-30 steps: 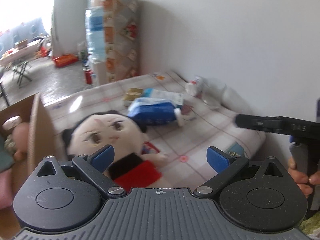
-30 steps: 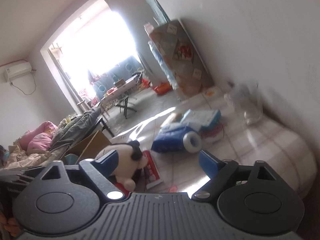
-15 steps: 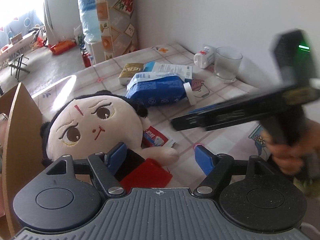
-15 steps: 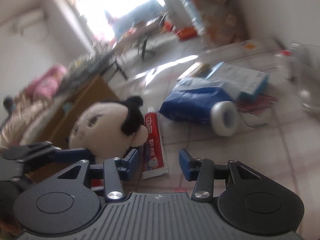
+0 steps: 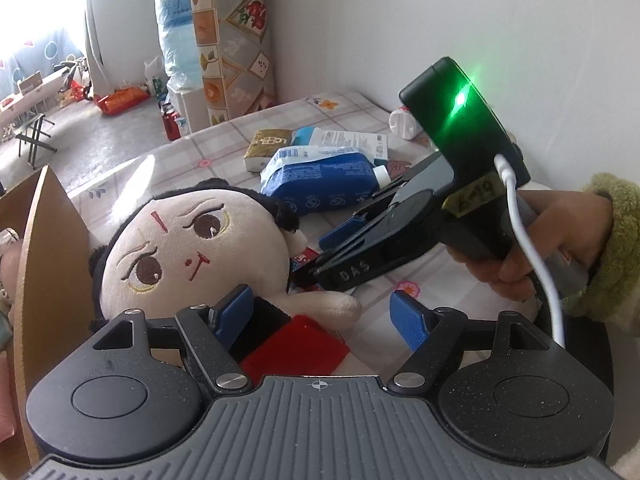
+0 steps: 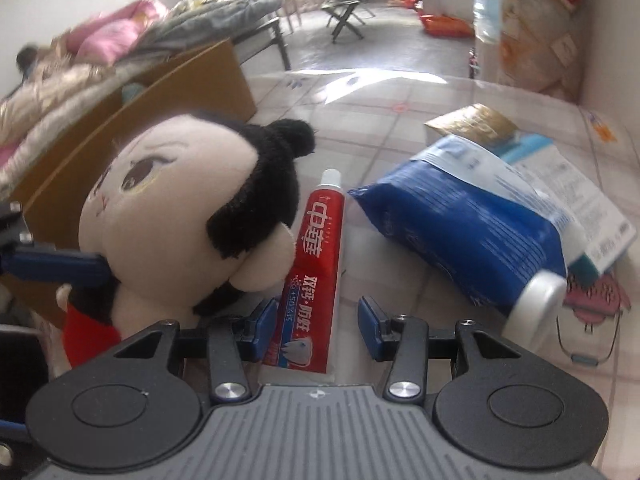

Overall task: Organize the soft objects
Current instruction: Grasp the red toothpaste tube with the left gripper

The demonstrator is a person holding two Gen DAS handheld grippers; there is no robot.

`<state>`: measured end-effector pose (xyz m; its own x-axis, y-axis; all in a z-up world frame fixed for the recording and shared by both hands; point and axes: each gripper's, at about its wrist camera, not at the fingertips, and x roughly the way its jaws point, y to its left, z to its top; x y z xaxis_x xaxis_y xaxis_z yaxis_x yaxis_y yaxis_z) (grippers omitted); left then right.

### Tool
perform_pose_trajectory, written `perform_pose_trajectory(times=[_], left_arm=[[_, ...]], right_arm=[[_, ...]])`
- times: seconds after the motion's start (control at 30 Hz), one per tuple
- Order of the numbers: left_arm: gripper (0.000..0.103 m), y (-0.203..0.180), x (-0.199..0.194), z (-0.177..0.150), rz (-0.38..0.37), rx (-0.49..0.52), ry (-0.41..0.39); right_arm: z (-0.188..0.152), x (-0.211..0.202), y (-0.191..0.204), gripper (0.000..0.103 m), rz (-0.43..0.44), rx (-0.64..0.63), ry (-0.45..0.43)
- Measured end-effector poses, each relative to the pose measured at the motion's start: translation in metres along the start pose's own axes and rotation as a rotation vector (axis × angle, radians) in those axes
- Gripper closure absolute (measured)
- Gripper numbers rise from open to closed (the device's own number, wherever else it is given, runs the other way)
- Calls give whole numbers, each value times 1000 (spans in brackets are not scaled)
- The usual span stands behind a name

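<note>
A plush doll (image 5: 192,248) (image 6: 172,216) with a cream face, black hair and red-and-black clothes lies on the checked bed cover. My left gripper (image 5: 320,320) is open low over its body: one pad rests at the neck, the other stands clear beside the doll's arm. A red toothpaste tube (image 6: 320,256) lies right beside the doll's head. My right gripper (image 6: 316,326) (image 5: 316,256) straddles the tube's lower end, its pads a little apart from the tube. A soft blue pack (image 6: 472,232) (image 5: 320,184) lies beyond.
An open cardboard box (image 5: 48,240) (image 6: 160,92) holding soft items stands against the doll's far side. A gold tissue pack (image 5: 266,146), a light-blue packet (image 5: 348,140) and a white bottle (image 5: 404,122) lie near the wall. A hand in a green sleeve (image 5: 600,240) holds the right gripper.
The right gripper swung in from the right, rolled, and came down around the toothpaste with narrower jaws. The left gripper sank closer over the doll and narrowed its jaws.
</note>
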<state>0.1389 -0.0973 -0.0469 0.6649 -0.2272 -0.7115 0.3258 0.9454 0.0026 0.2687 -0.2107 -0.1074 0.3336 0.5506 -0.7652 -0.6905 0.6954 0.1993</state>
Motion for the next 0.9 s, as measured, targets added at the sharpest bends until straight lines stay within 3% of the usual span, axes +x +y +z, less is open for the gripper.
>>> perform_pose_trajectory(times=[0.13, 0.4, 0.9], left_arm=[[26, 3, -2, -2, -9, -8, -7], [26, 9, -3, -2, -24, -29, -16], [24, 14, -11, 0, -80, -137, -58]], right_arm=[[-3, -3, 11, 69, -11, -37, 15], [-11, -16, 8, 69, -40, 6, 38], [-80, -84, 6, 69, -80, 194, 37]])
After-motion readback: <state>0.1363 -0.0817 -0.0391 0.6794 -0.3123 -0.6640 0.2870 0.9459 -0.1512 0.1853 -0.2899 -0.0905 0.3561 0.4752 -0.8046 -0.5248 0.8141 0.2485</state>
